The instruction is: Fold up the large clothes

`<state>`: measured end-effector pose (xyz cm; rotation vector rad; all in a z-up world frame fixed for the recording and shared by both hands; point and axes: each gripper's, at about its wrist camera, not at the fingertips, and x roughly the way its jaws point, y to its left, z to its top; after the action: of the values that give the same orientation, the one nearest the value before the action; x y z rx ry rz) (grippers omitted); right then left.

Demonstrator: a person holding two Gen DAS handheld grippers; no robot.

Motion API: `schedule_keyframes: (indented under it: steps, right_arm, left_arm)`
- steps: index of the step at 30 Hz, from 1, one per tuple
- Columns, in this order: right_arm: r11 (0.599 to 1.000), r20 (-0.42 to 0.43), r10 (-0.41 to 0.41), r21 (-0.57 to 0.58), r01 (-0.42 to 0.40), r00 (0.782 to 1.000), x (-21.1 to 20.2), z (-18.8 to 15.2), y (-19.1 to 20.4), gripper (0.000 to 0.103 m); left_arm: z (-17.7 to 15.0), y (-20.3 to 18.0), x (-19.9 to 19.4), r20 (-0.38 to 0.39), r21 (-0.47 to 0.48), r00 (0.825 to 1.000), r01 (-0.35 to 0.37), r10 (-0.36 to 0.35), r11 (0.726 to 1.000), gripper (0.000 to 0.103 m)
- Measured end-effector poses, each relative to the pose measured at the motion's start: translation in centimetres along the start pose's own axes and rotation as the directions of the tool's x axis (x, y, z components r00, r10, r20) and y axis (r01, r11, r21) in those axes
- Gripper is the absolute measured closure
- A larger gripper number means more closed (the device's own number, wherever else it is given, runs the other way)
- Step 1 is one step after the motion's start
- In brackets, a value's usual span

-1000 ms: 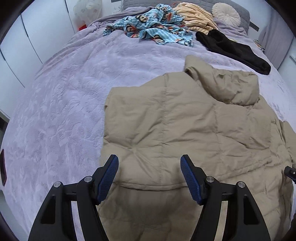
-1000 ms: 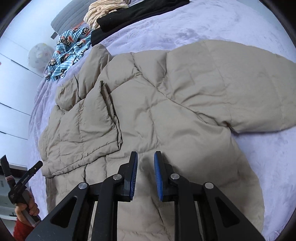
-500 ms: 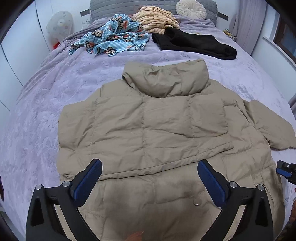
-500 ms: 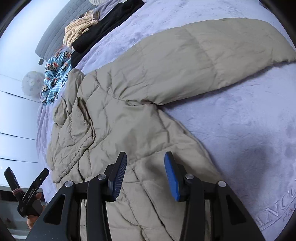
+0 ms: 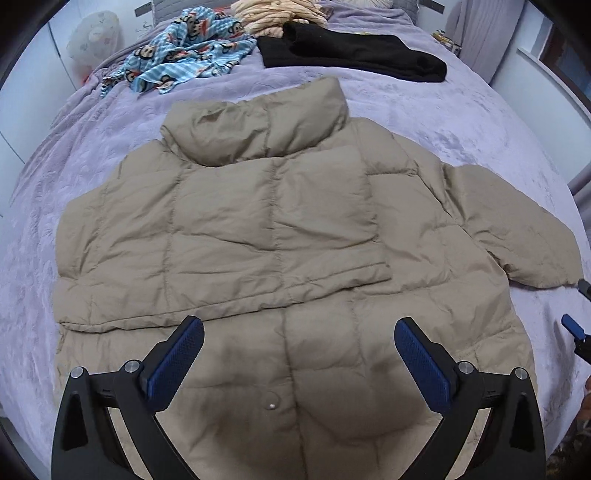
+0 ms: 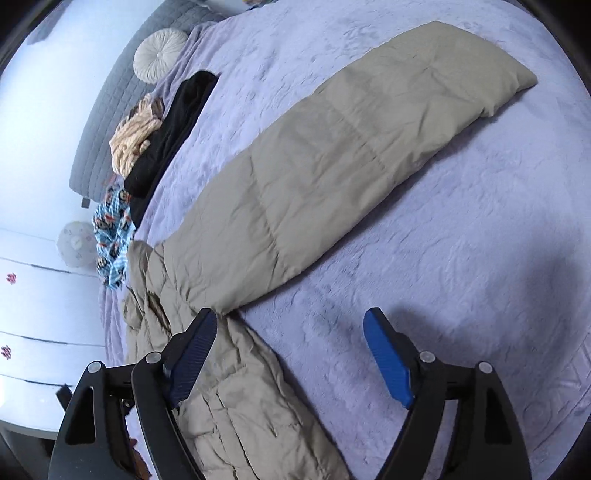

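A beige puffer jacket point(image 5: 258, 229) lies flat on the lilac bedspread point(image 5: 461, 122), collar towards the headboard. Its left side is folded over the body; the right sleeve point(image 5: 517, 236) sticks out to the right. My left gripper point(image 5: 299, 354) is open and empty above the jacket's lower hem. In the right wrist view the outstretched sleeve point(image 6: 351, 158) runs away from me. My right gripper point(image 6: 291, 354) is open and empty, hovering at the jacket's right edge just below the armpit, over jacket point(image 6: 229, 398) and bedspread point(image 6: 461, 295). Its tips show at the left view's right edge point(image 5: 576, 321).
At the head of the bed lie a blue cartoon-print garment point(image 5: 184, 55), a cream striped garment point(image 5: 280, 14) and a black garment point(image 5: 351, 55). A round cushion point(image 6: 160, 55) leans on the grey headboard point(image 6: 110, 110). White wardrobe doors point(image 6: 33, 295) stand left of the bed.
Both grippers have opened wide. The left view swung from the jacket's left side to centre over the hem. The right gripper moved right, off the body towards the outstretched sleeve.
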<state>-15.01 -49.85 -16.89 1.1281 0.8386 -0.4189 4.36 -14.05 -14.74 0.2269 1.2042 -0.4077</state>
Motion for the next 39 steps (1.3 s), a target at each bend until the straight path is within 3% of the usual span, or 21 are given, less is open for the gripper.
schedule_keyframes:
  steps: [8, 17, 22, 25, 27, 28, 29, 31, 34, 39]
  right_arm:
    - [0.981, 0.019, 0.074, 0.18, -0.076, 0.997, -0.2, 5.1, -5.4, 0.018]
    - [0.896, 0.116, 0.183, 0.388, -0.214, 0.976, 1.6, 9.7, -10.3, 0.018]
    - [0.835, 0.186, 0.258, 0.451, -0.316, 0.948, 2.7, 12.2, -10.9, 0.018]
    - [0.779, 0.21, 0.306, 0.506, -0.371, 0.928, 3.6, 13.2, -10.8, 0.019]
    - [0.753, 0.207, 0.343, 0.523, -0.4, 0.916, 4.5, 13.6, -10.3, 0.038]
    - [0.755, 0.195, 0.353, 0.519, -0.401, 0.915, 4.8, 13.8, -10.0, 0.069]
    - [0.765, 0.184, 0.363, 0.501, -0.405, 0.914, 5.1, 14.0, -9.3, 0.085]
    - [0.793, 0.178, 0.362, 0.457, -0.403, 0.915, 5.0, 14.3, -7.6, 0.091]
    - [0.824, 0.168, 0.39, 0.374, -0.425, 0.905, 4.5, 14.4, -4.2, 0.091]
    - [0.879, 0.088, 0.446, 0.142, -0.454, 0.891, 3.5, 13.4, 5.3, 0.091]
  left_arm:
    - [0.2, -5.0, 0.1, -0.027, 0.039, 0.999, 0.039, -0.038, 0.999, 0.0]
    - [1.2, -6.4, 0.2, -0.031, 0.007, 0.998, 0.049, -0.049, 0.999, 0.0]
    - [1.7, -5.7, -0.1, -0.009, -0.025, 0.999, 0.039, -0.039, 0.999, 0.0]
    - [1.8, -4.4, -0.3, 0.005, -0.054, 1.0, 0.029, -0.029, 0.998, 0.0]
    - [1.8, -3.4, -0.4, 0.009, -0.074, 1.0, 0.022, -0.021, 0.997, 0.0]
    - [1.8, -2.8, -0.5, 0.009, -0.083, 1.0, 0.015, -0.015, 0.996, 0.0]
    - [1.9, -2.1, -0.6, 0.01, -0.089, 1.0, 0.009, -0.008, 0.996, 0.0]
    - [1.9, -0.5, -0.9, 0.025, -0.1, 1.0, -0.011, 0.013, 0.995, 0.0]
    - [1.9, 2.4, -1.3, 0.045, -0.123, 0.998, -0.034, 0.04, 0.992, 0.0]
    - [1.7, 7.8, -1.1, 0.052, -0.189, 0.996, -0.064, 0.076, 0.98, 0.0]
